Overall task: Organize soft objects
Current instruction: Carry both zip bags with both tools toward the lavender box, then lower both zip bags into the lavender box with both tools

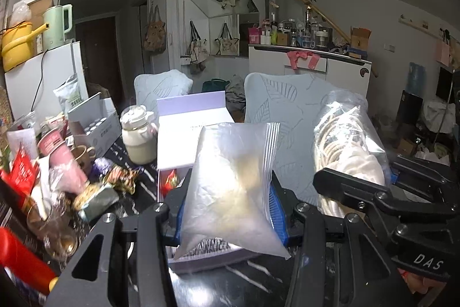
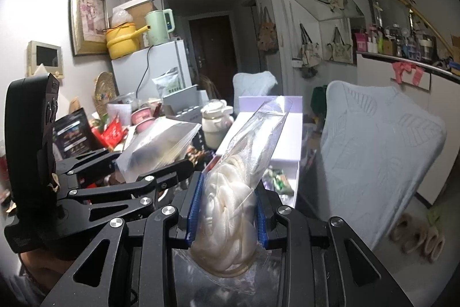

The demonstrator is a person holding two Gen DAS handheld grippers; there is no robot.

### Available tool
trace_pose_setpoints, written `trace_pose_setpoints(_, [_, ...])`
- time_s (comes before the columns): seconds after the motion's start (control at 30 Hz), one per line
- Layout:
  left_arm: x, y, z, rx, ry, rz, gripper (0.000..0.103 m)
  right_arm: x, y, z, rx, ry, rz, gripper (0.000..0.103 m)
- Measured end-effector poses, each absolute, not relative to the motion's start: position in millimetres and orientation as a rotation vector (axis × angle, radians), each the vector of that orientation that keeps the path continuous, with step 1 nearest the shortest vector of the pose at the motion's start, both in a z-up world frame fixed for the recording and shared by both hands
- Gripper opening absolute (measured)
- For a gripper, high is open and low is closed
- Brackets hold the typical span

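Two bags are held above the desk [image 1: 138, 186], both lifted near the open white box [image 1: 184, 140], which serves as the landmark. Left of the box, snack packets [image 1: 120, 177] and a cream jar [image 1: 139, 138] are crowded together. In front of the box, the left tongs [image 1: 227, 209] are clamped on a frosted bag [image 1: 230, 180] of pale stuffing. To the right of the box, the right tongs [image 2: 227, 209] are closed on a clear bag [image 2: 230, 197] of white rope. Neither bag is seen stowed yet, so the sorting is judged unfinished; both remain to be set down.
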State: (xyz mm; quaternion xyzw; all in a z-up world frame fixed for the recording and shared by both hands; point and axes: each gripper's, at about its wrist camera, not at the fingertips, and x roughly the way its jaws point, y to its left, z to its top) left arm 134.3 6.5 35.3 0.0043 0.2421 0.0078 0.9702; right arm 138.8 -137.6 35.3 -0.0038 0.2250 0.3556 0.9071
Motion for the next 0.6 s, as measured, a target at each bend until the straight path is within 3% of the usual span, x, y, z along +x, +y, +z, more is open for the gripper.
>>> trace_pose_setpoints(0.6, [262.4,80.3,5.4,-0.034,0.559,0.095,0.046,259.6,-84.8,24.9,-0.053,0.494,0.728,0.031])
